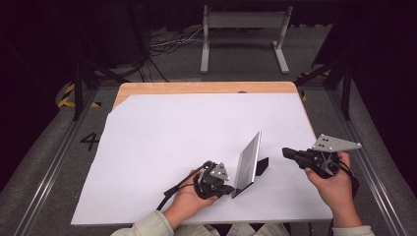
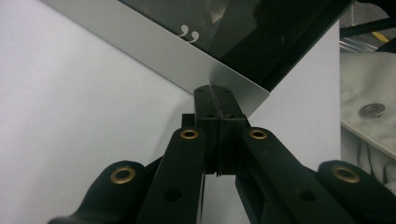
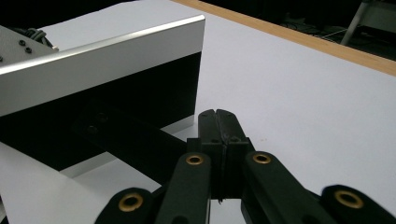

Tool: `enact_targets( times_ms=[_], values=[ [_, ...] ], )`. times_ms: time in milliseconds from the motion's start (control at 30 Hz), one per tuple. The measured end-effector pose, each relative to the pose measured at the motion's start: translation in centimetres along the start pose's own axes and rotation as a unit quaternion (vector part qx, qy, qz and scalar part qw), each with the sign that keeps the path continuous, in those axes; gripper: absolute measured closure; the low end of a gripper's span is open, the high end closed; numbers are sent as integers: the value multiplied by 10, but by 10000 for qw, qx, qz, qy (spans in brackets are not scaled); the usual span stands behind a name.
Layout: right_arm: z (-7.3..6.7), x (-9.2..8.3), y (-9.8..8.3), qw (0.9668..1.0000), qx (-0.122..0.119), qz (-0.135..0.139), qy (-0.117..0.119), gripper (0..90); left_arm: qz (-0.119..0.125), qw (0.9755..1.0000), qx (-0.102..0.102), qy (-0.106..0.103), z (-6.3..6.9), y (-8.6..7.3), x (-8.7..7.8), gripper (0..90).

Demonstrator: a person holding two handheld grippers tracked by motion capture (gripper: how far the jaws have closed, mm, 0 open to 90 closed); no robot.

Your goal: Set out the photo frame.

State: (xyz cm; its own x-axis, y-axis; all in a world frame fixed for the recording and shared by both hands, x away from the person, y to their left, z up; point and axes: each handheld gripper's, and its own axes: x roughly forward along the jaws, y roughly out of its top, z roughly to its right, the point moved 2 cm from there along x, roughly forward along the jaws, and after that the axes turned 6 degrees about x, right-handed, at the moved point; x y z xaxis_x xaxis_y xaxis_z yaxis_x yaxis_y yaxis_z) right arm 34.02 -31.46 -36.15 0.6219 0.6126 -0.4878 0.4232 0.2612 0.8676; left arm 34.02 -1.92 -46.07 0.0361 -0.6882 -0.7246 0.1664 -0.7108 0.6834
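Photo frame (image 1: pixel 248 163) is standing tilted on its black back stand (image 1: pixel 262 166) near the middle-right of the white sheet (image 1: pixel 162 147) covering the wooden table (image 1: pixel 196 87), w/ its near corner close to the near edge.

High view: left gripper (image 1: pixel 227 189) is sitting in the person's left hand (image 1: pixel 189 199), tips right at the frame's near bottom corner. Right gripper (image 1: pixel 286 152) is hovering just right of the stand, held in the right hand (image 1: pixel 334 184), grey plate (image 1: pixel 335 143) on top; tips near the stand but apart from it.

Left gripper view: left gripper (image 2: pixel 215 89) jaws are clenched together, nothing between them, tips touching or overlapping the frame's silver border (image 2: pixel 159 51) at its corner; can't tell if they're pressing on it.

Right gripper view: right gripper (image 3: pixel 218 114) jaws are likewise clenched on nothing, pointing at the frame's black back (image 3: pixel 140 88) and its stand (image 3: pixel 126 135), silver edge (image 3: pixel 102 51) running along the top.
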Motion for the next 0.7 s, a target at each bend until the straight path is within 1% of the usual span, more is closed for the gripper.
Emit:
enact_targets(
  times_ms=[100,133,167,200,300,433,467,500,567,700],
  values=[
    [1,-1,0,10000,36,6,-3,900,-13,10000,40,-41,3,4,4,900],
    [1,-2,0,10000,59,5,-7,900,-4,9999,90,-46,3,5,5,900],
    [1,-3,0,10000,86,14,-6,900,-31,9999,77,-72,4,6,5,900],
    [2,-4,1,9999,112,27,-4,900,-14,9999,112,-70,4,7,6,900],
    [2,-7,1,9997,222,74,-25,900,-11,9999,130,-76,4,9,8,900],
    [3,-11,2,9996,258,116,-54,900,-20,9998,172,-102,5,13,12,900],
    [3,-12,2,9995,275,138,-61,900,-18,9997,211,-96,5,14,13,900],
    [3,-12,2,9994,290,142,-77,900,-23,9997,193,-114,6,15,14,900],
    [3,-14,3,9994,298,159,-81,900,-8,9996,238,-133,6,17,16,900],
    [4,-15,2,9994,296,166,-99,900,-5,9995,263,-164,8,20,20,900]
  ],
)
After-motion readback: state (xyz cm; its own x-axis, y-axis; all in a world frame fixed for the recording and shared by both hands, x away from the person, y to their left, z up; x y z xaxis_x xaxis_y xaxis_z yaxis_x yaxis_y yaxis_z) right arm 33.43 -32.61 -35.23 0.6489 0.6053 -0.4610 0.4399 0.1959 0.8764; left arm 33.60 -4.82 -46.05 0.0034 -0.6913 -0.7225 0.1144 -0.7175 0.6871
